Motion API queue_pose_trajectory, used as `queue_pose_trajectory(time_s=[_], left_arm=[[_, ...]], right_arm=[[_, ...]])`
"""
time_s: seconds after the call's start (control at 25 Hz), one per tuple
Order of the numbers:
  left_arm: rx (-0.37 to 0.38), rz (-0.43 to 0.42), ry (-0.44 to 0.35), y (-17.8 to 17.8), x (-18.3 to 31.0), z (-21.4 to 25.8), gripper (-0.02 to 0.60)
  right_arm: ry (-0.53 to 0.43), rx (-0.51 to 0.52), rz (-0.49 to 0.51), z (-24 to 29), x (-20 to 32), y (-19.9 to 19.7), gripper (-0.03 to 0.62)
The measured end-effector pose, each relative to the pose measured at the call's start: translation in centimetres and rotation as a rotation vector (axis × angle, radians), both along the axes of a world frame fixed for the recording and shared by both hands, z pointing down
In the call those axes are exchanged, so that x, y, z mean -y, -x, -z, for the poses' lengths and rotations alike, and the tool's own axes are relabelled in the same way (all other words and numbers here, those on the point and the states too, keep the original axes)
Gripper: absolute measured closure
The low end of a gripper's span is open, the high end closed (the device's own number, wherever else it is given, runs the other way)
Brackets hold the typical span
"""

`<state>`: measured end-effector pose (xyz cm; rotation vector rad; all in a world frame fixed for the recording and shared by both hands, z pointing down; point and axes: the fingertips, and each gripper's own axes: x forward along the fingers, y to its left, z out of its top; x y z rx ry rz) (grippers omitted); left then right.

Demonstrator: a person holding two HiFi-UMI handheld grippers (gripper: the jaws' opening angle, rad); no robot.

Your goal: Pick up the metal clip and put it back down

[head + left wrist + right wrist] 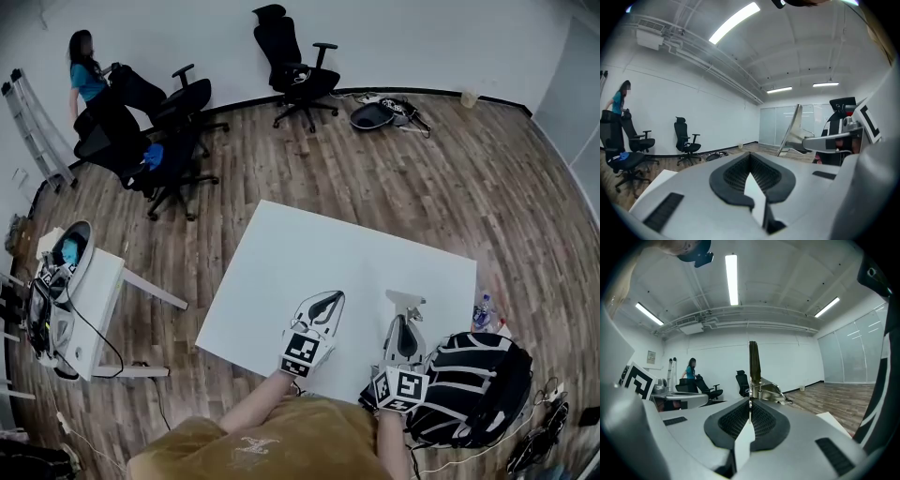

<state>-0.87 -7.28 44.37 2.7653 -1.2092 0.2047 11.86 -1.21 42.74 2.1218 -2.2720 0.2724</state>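
Metal clip (pixel 754 380) is pinched in my R claw (pixel 750 401), jaws closed tight on its near end. It's bare silvery metal w/ a small coil spring by the hinge. One long flat arm stands straight up mid-frame in the right gripper view, and a shorter arm angles off to the right. In the head view the clip (pixel 405 300) sticks out past the R claw (pixel 404 317) tip, lower right of centre, over the white surface (pixel 309 253) near its front edge; can't tell if it touches the surface. L gripper view catches the same clip (pixel 792 131) at right of frame, tilted. L claw (pixel 750 154) has its pad tips together w/ nothing between them, and it sits just left of the R one in the head view (pixel 336 296). Count: 1 clip, 2 claws, 1 surface. Also 1 black office chair (pixel 291 66) alone at top centre and a bunch more at upper left that I can't count apart. There's 1 person in a teal top (pixel 84 70) at upper left, and 1 black backpack w/ white stripes (pixel 478 384) at lower right.
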Motion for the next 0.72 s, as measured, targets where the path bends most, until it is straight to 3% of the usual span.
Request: queue_pose_trajectory(time_s=[0.72], left_arm=[[0.04, 0.008, 0.002, 0.1, 0.4, -0.2, 0.576]], right_arm=[[-0.013, 0.013, -0.031, 0.0, -0.3, -1.3, 0.586]])
